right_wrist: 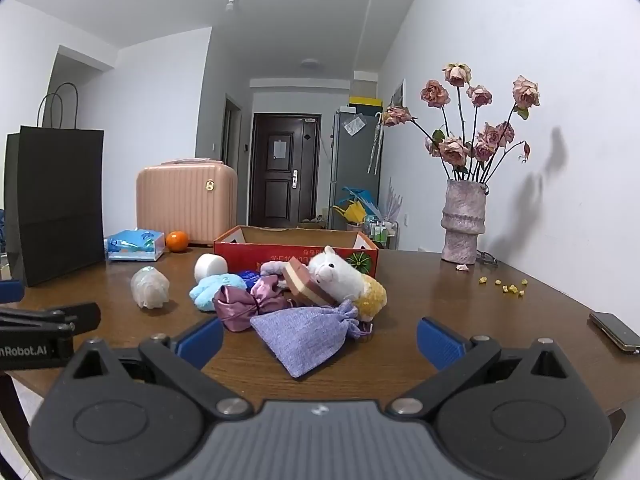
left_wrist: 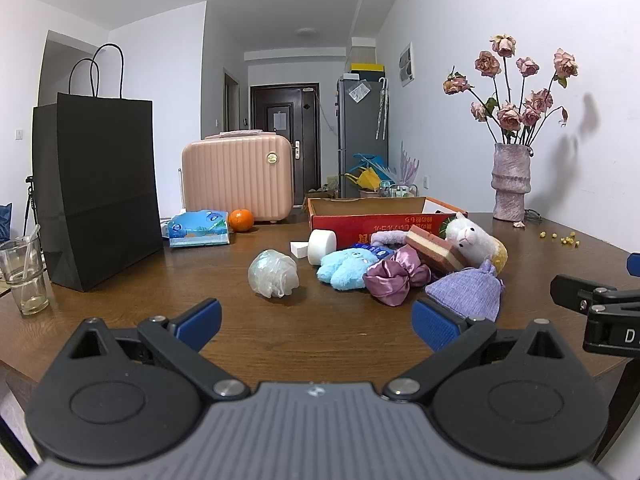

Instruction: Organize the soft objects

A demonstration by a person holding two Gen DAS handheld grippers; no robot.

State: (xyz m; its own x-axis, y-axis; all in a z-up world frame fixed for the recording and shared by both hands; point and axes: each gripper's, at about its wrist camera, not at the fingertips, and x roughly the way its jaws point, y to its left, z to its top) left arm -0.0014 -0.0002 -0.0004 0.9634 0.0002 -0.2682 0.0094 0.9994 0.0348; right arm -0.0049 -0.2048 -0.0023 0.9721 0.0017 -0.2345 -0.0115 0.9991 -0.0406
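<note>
A pile of soft things lies mid-table before a red cardboard box (left_wrist: 400,205) (right_wrist: 248,245): a white alpaca plush (left_wrist: 474,241) (right_wrist: 338,274), a lilac drawstring pouch (left_wrist: 468,292) (right_wrist: 304,334), a purple satin scrunchie (left_wrist: 390,278) (right_wrist: 240,306), a blue plush (left_wrist: 344,267) (right_wrist: 210,290), a layered sponge block (left_wrist: 434,250) (right_wrist: 306,286), a white foam roll (left_wrist: 321,246) (right_wrist: 210,266) and a crumpled plastic bag (left_wrist: 273,273) (right_wrist: 150,286). My left gripper (left_wrist: 316,326) is open and empty, short of the pile. My right gripper (right_wrist: 320,340) is open and empty, with the pouch just ahead between its fingers.
A black paper bag (left_wrist: 96,192) (right_wrist: 52,200), a pink case (left_wrist: 238,176), a tissue pack (left_wrist: 199,228), an orange (left_wrist: 241,220) and a glass (left_wrist: 24,276) stand left. A vase of dried roses (left_wrist: 512,180) (right_wrist: 462,220) stands back right. A phone (right_wrist: 614,330) lies at the right edge.
</note>
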